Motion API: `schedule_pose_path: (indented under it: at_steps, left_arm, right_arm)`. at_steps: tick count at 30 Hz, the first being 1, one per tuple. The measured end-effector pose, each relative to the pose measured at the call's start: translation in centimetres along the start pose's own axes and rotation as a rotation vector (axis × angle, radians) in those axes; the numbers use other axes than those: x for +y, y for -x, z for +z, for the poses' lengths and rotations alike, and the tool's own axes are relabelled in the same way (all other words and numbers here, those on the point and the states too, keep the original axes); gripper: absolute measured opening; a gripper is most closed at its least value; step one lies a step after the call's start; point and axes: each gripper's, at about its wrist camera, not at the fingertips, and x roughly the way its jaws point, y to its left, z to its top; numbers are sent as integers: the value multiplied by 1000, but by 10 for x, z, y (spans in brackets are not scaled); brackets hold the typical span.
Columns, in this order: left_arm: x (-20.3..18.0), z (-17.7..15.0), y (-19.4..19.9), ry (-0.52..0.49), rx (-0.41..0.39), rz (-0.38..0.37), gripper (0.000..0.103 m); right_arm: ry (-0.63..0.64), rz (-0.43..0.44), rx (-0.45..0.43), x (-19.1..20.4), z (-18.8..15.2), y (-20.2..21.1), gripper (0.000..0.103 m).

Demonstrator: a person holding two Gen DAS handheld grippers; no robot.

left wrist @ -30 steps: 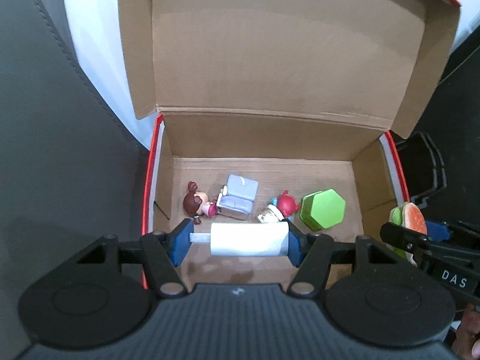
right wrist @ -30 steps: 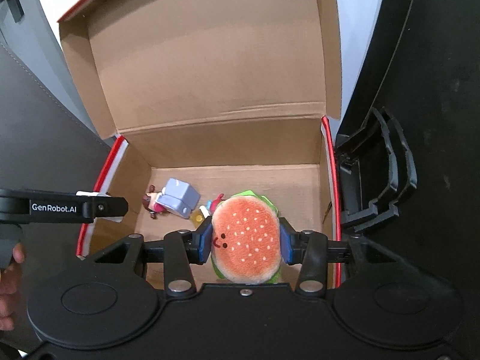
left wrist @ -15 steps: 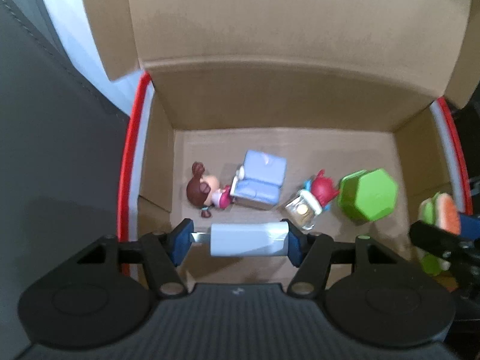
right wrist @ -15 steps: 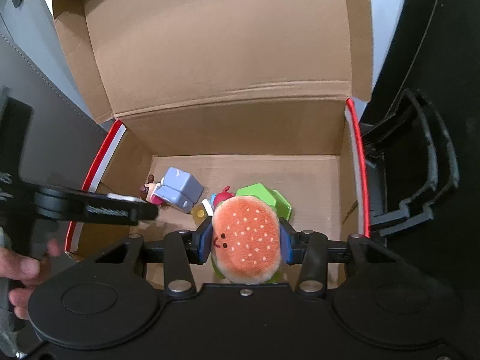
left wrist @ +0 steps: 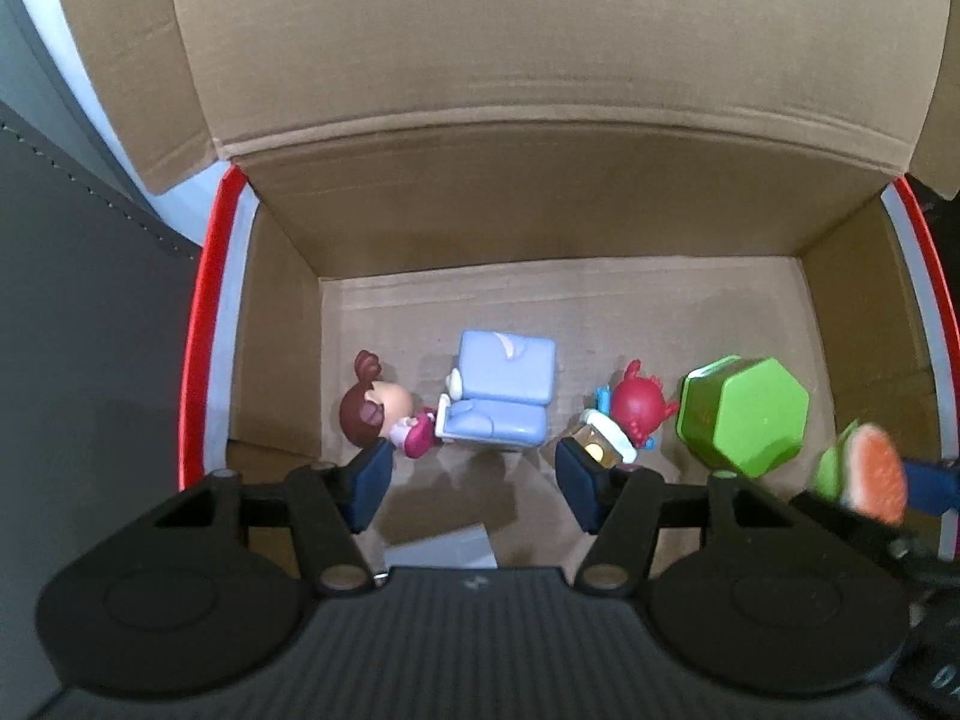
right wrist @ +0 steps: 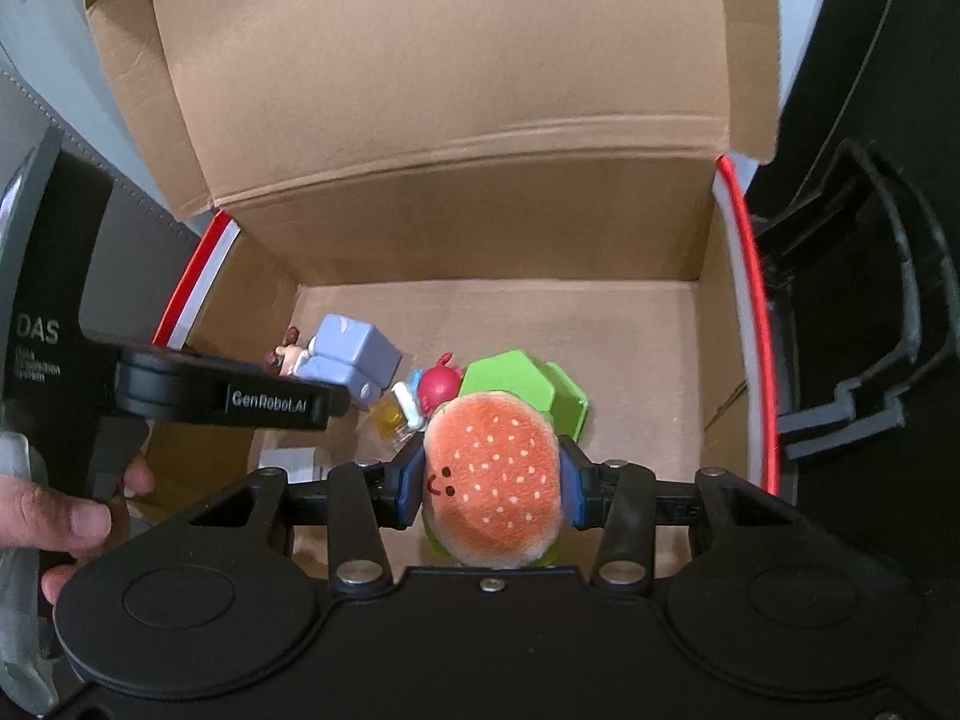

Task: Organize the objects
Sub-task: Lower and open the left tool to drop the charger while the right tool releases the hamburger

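An open cardboard box point(left wrist: 540, 324) holds a brown-haired doll point(left wrist: 378, 408), a light blue toy armchair point(left wrist: 501, 396), a red-haired figure point(left wrist: 624, 414) and a green hexagonal box point(left wrist: 750, 414). My left gripper point(left wrist: 474, 486) is open and empty over the box's near left part. A white tube point(left wrist: 441, 549) lies on the box floor just below it. My right gripper point(right wrist: 489, 489) is shut on a plush burger point(right wrist: 492, 474) and holds it over the box's near right part, above the green box point(right wrist: 522, 384). The burger also shows in the left wrist view point(left wrist: 870, 471).
The box lid point(right wrist: 450, 60) stands upright at the back. A grey leather surface point(left wrist: 90, 300) lies left of the box. A black frame point(right wrist: 870, 312) stands right of it. The left gripper's body point(right wrist: 228, 402) reaches in from the left in the right wrist view.
My left gripper has opened and let go of the white tube, which now lies on the box floor. Both grippers have moved lower into the box; the right still holds the burger.
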Motion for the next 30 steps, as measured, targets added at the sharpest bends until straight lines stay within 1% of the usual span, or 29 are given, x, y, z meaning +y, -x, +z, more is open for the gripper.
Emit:
schedule_pose_path:
  at_steps: [5, 11, 14, 17, 19, 21, 26, 27, 29, 30]
  left_arm:
    - [5, 3, 13, 11, -32, -7, 61]
    - [12, 5, 24, -1, -43, -15, 63]
    - [17, 3, 32, 1, -47, -19, 64]
    - [21, -1, 38, 2, -47, -23, 64]
    - [22, -3, 42, 0, -49, -28, 64]
    - [23, -4, 46, -5, -55, -30, 64]
    - [26, -7, 55, -3, -59, -34, 64]
    - [26, -7, 56, -2, -58, -34, 64]
    - [25, -9, 59, -8, -57, -43, 64]
    - [23, -9, 61, -11, -56, -45, 64]
  right_arm:
    - [-18, 52, 55, 2, 0, -14, 44]
    - [-49, 65, 90, 1, 0, -30, 44]
    - [-63, 55, 108, 1, 1, -40, 44]
    - [-51, 36, 110, 4, 2, -45, 44]
    - [-40, 8, 104, 7, 4, -49, 47]
    - [-40, -26, 101, 6, 3, -52, 47]
    - [-31, -80, 103, 3, -1, -57, 47]
    - [-30, -87, 101, 3, -1, -56, 49]
    - [-31, -104, 91, 1, 0, -56, 59]
    - [-27, -125, 84, 1, 0, -54, 70]
